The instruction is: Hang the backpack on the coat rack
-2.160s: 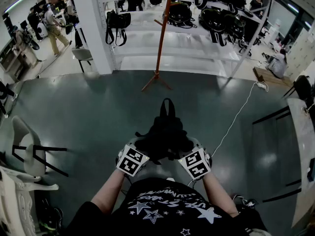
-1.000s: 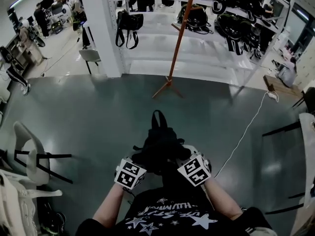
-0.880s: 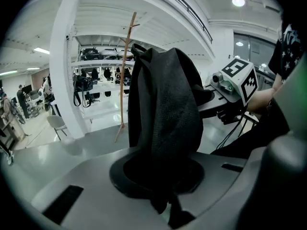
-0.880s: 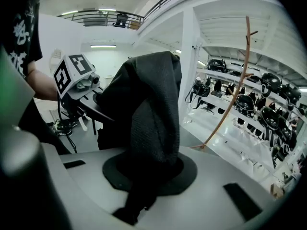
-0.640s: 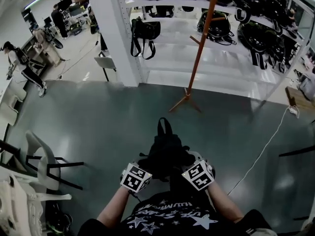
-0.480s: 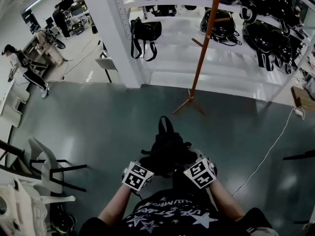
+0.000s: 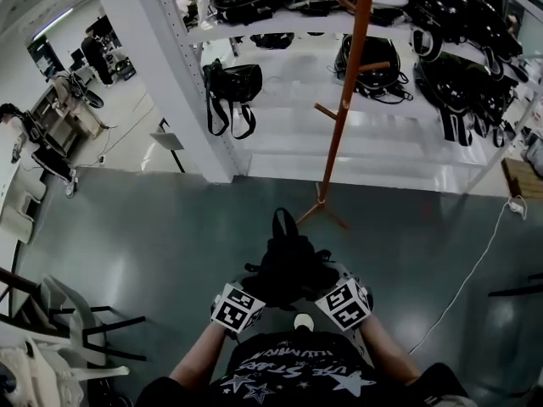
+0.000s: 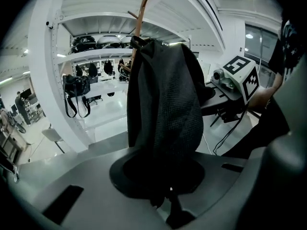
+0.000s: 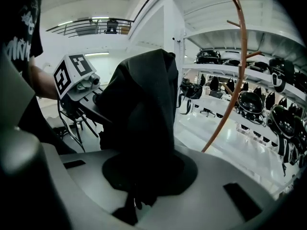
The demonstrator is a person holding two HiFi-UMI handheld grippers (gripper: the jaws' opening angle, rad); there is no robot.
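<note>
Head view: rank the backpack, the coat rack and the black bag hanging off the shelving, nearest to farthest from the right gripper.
1. The backpack, clamped in the right gripper, at centre.
2. The coat rack, standing ahead, slightly right.
3. The black bag, hanging on the shelving, far upper left.

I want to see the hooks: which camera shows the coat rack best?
Head view: the coat rack shows from feet up past several pegs. Right gripper view: pole and top pegs, feet hidden. Left gripper view: only its top, above the backpack.
</note>
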